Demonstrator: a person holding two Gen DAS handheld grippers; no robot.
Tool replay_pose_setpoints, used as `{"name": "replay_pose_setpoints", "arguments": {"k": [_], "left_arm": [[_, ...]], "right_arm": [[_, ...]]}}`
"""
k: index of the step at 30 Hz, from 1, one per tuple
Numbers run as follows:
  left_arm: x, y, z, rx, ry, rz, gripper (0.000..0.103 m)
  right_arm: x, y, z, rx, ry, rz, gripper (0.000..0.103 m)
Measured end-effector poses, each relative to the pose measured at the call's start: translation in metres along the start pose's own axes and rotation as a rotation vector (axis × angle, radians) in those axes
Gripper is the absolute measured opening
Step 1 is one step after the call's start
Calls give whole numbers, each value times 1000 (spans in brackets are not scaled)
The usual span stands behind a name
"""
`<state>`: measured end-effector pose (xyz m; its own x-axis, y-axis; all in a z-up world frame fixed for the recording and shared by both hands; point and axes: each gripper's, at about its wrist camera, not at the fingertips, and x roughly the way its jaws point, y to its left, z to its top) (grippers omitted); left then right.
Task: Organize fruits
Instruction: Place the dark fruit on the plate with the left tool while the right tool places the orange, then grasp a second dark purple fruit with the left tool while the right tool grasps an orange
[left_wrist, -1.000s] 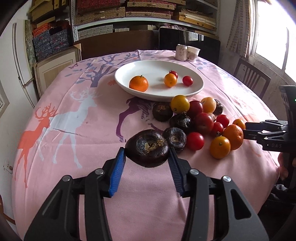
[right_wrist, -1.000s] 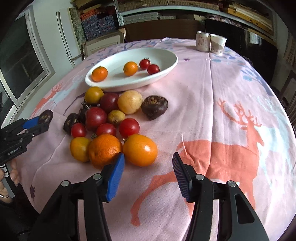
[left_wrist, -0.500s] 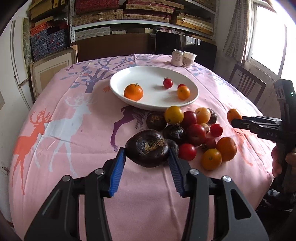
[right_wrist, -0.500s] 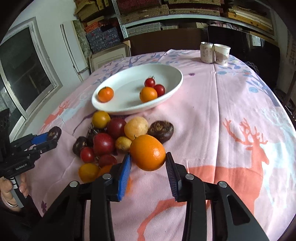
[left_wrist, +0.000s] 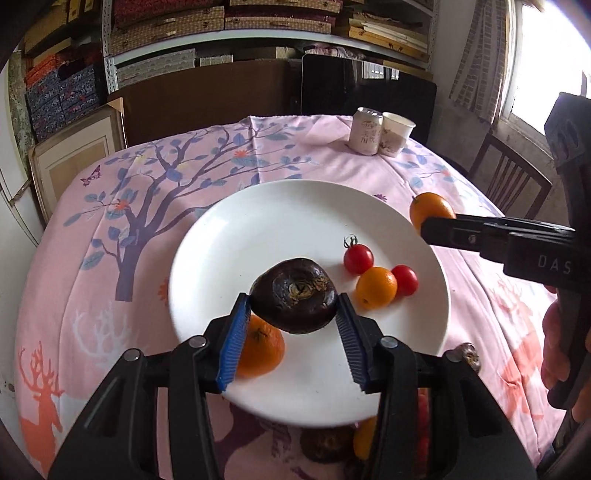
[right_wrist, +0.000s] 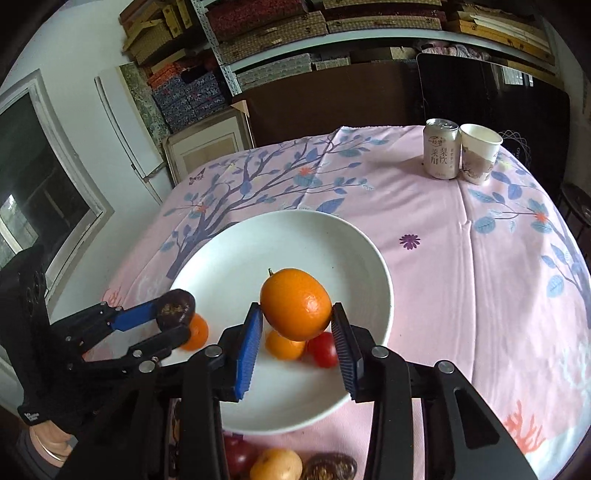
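Left gripper (left_wrist: 293, 314) clamps a dark fruit (left_wrist: 294, 295) above the plate (left_wrist: 258, 229); right gripper (right_wrist: 297, 341) pinches an orange (right_wrist: 295, 304) over it too.

The drink can (right_wrist: 441, 148) near the far edge of the table (right_wrist: 461, 258) carries vertical Chinese characters, seemingly 梨饮 and 来杯, though the print is small. The black body of the right gripper (left_wrist: 432, 218) bears the pale letters "DAS", cut off at the frame's edge.
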<state>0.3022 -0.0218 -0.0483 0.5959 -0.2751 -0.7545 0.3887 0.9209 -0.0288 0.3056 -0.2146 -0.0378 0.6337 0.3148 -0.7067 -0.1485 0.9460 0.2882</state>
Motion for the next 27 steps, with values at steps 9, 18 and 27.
{"name": "replay_pose_setpoints", "arguments": {"k": [9,18,27], "left_arm": [[-57,11,-38,-48,-93,-37,83],[-87,-29,-156,189,3,76,85],[-56,-44,-155,187,67,47,60]], "right_arm": [[-57,10,-44,-65,-59,-5,58],[-115,6,-148,-80,-51,36,64],[-116,4,-183,-62,1,32,64]]}}
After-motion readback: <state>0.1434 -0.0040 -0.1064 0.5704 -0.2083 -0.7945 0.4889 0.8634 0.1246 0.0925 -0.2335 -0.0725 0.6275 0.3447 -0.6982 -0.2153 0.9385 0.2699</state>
